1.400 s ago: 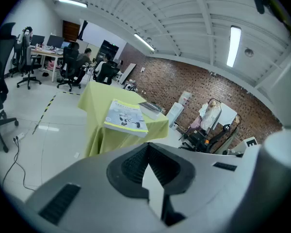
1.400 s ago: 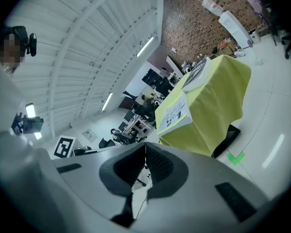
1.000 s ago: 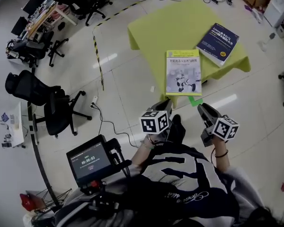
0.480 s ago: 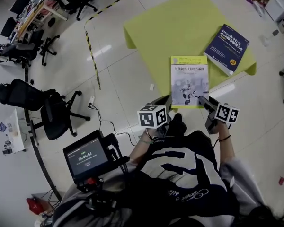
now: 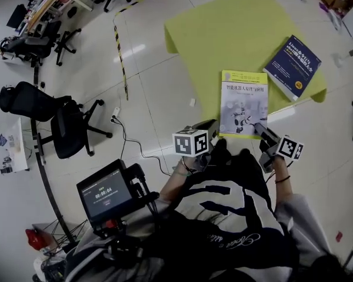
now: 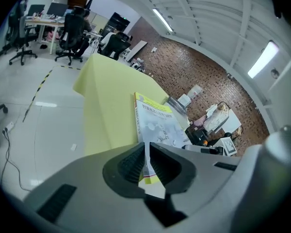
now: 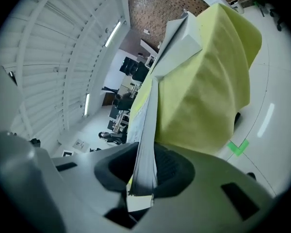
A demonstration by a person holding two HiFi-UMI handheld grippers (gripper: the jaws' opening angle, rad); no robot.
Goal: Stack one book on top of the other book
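Item: white-yellow book (image 5: 243,101), flat at near edge of yellow-cloth table (image 5: 223,34), blue book (image 5: 293,66) apart, far right; step: grasp, w/ L gripper (image 6: 146,154) pinched on its thin near-left edge and R gripper (image 7: 144,169) jaws just closed onto near-right corner; next, prob.: lift level, carry onto blue book.

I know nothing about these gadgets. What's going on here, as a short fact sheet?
surface: table under a yellow-green cloth
near book: white book, lying flat at the table's near edge
far book: dark blue book, apart to the right, nothing on it
left gripper: shut on the white book's near left corner
right gripper: jaws have just been closing, now on that book's near right corner
stacking: not yet done
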